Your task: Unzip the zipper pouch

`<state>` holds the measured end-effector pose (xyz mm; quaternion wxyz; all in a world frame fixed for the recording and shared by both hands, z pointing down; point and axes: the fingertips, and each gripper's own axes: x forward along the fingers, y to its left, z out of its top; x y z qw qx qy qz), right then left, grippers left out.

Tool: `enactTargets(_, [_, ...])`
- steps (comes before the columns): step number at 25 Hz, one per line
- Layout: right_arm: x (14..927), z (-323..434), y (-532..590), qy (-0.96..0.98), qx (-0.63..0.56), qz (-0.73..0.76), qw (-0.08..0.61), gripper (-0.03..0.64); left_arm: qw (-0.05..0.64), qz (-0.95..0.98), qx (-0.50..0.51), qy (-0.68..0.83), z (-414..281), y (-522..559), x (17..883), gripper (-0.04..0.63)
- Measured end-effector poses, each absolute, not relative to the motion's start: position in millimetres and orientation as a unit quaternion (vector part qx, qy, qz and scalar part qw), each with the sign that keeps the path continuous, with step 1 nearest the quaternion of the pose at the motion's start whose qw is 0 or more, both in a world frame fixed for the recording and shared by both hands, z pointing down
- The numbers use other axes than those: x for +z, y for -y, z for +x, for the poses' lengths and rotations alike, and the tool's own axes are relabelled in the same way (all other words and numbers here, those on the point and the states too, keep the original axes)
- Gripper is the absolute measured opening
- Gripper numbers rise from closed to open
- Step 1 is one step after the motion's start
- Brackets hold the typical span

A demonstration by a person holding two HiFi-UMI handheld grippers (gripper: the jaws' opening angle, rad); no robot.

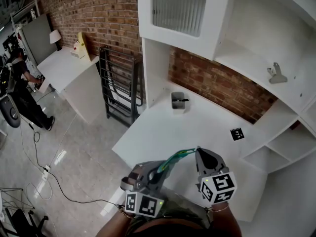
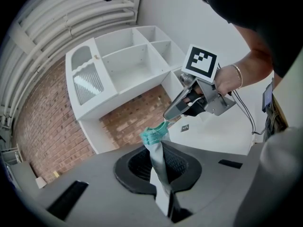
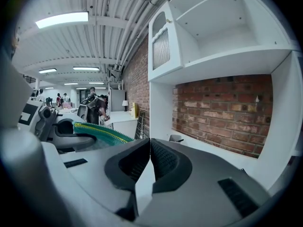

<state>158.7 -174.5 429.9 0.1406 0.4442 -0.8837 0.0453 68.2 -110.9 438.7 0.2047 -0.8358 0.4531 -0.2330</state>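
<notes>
Zipper pouch (image 1: 174, 158) over desk (image 1: 197, 122) edge, left claw (image 2: 159, 151) clamped on it, right claw (image 3: 149, 143) pinching teal end

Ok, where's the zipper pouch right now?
Head view, bottom centre: the zipper pouch is held in the air between the left gripper and the right gripper, over the near edge of the white desk.

Being held in mid-air over the white worktop (image 1: 197, 125), stretching between left hand-held gripper (image 1: 159, 171) and right hand-held gripper (image 1: 197, 152): greyish zipper pouch (image 1: 175, 158), teal zipper edge uppermost.
</notes>
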Motion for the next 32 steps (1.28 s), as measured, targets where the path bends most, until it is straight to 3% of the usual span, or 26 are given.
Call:
enactTargets(13, [443,171,177,0.873,0.078,0.464,0.129,0.011,0.158,-0.859,-0.2,-0.445,70,117,443,0.005])
enactTargets(17, [445,187,178,0.865,0.094,0.479,0.116,0.069,0.154,-0.866,-0.198,-0.434,77,124,445,0.005])
enactTargets(32, [449,274,166,0.809,0.113,0.571,0.084,0.067,0.156,-0.887,-0.197,-0.388,109,206,463,0.005])
